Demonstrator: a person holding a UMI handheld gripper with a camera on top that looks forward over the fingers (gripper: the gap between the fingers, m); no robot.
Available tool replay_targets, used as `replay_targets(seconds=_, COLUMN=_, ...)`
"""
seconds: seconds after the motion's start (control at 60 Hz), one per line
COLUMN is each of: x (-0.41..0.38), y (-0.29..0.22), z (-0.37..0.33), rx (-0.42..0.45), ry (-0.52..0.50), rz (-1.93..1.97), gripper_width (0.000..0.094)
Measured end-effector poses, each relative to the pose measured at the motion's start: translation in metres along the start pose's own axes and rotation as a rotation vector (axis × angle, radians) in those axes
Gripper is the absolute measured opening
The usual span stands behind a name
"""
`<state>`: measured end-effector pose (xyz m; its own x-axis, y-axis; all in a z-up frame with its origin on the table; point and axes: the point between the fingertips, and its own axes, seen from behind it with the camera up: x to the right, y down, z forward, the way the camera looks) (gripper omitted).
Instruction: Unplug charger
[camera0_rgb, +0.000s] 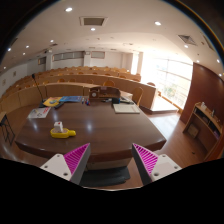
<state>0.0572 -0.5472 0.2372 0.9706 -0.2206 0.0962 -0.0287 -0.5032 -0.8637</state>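
The two-finger gripper with magenta pads hangs wide open and empty, well back from the long dark wooden conference table, apparently surveying; I can't spot the charger.

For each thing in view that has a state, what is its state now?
tongs: open, nothing between them
yellow thing: lying on table, beyond the tongs
table: standing, bearing a few things
papers: flat on table's far side
ceiling lights: on
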Motion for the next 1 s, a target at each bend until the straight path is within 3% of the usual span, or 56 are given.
replay_targets(seconds=0.3, x=-0.012, y=0.073, z=0.024, rx=-0.089, ry=0.01, rz=-0.008, gripper_width=0.0853)
replay_targets(seconds=0.533, x=-0.112, y=0.118, z=0.072, rx=-0.13, ry=-0.088, rz=-0.037, gripper_width=0.0849)
replay_targets(seconds=0.767, x=-0.255, y=0.074, z=0.156, rx=-0.055, ry=-0.186, rz=0.008, gripper_width=0.085)
replay_targets(seconds=1.0, x=-0.323, y=0.017, z=0.253, rx=0.042, ry=-0.163, rz=-0.004, gripper_width=0.0848)
